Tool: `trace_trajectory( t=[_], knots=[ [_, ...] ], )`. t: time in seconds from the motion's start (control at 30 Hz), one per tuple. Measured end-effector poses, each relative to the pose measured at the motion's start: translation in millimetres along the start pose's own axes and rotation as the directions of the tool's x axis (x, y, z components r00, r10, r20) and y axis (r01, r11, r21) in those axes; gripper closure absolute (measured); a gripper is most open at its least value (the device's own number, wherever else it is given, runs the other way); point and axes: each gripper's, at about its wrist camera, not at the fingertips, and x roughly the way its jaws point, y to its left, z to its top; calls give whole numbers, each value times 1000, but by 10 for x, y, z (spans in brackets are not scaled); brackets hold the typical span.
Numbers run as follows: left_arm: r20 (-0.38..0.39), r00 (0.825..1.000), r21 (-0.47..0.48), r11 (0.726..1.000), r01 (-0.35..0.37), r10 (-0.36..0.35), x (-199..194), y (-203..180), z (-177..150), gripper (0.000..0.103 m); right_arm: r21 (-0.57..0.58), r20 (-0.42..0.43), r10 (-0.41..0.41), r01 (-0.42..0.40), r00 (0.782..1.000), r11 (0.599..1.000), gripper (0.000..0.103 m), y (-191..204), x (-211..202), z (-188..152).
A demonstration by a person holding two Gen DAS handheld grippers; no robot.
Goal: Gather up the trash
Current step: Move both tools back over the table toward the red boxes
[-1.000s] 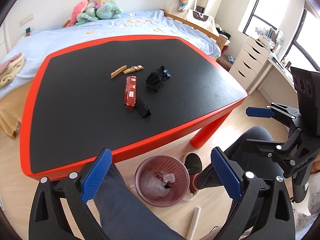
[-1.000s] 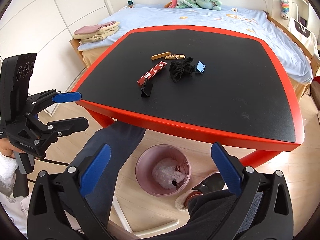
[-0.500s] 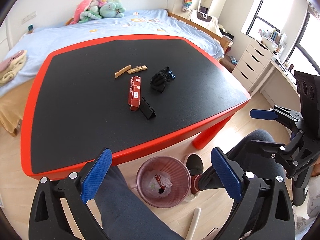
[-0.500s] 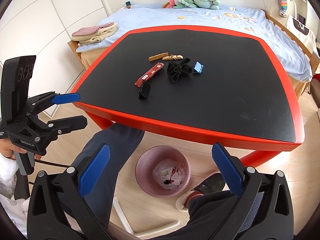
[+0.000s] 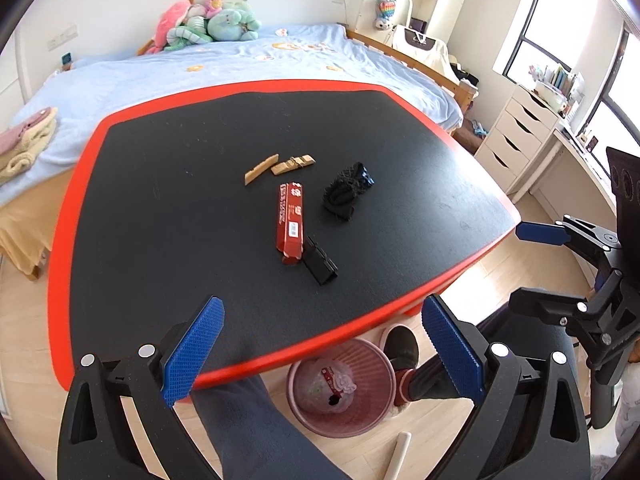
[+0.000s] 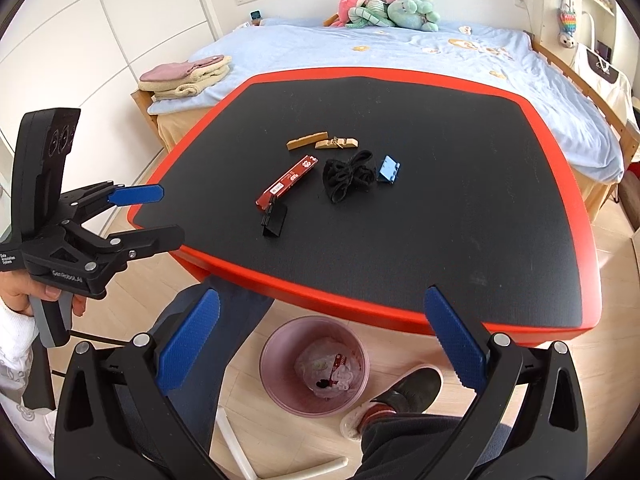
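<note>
Both grippers hang above the floor in front of the near edge of the table (image 5: 80,184), short of everything that lies on it. The left gripper (image 5: 320,344) has its blue fingers (image 5: 192,350) spread wide apart with nothing between them; its tips reach just over the near red rim. The right gripper (image 6: 318,332) is likewise wide open and empty, its tips above the gap between the rim and the floor. In the right wrist view the left gripper shows at the left, held by a hand (image 6: 24,292), with its jaws apart.

The trash sits in a loose cluster near the middle of the black tabletop, well apart from both grippers. A long red box (image 5: 291,222) lies pointing from the centre toward the near edge. A black binder clip (image 5: 320,266) touches its near end and is the piece closest to the grippers. Farther in, toward the far edge, lie two wooden clothespin halves (image 5: 280,168), end to end. To the right of the red box is a bundle of black cord (image 5: 346,194); just beside that, on its right side, is a small blue clip (image 6: 388,170), clear only in the right wrist view.

Under the near edge of the table, on the wooden floor, stands a pink bin (image 6: 276,344) with a clear liner, holding crumpled paper and a red wrapper. It lies almost directly below the open right gripper. A dark slipper (image 6: 412,390) rests just to its right, and the person's knee (image 6: 188,320) to its left.
</note>
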Motion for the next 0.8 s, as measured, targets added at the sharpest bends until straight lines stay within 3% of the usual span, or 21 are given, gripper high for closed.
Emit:
trace_trajectory(
  t=[0.33, 0.8],
  knots=[
    [-12, 1000, 7, 1000, -16, 16, 234, 107, 333, 8, -21, -14, -12, 12, 1000, 1000, 3, -84, 246, 282],
    [-73, 997, 14, 1000, -27, 28, 767, 238, 624, 8, 42, -15, -80, 81, 997, 996, 3, -607, 704, 769]
  ],
)
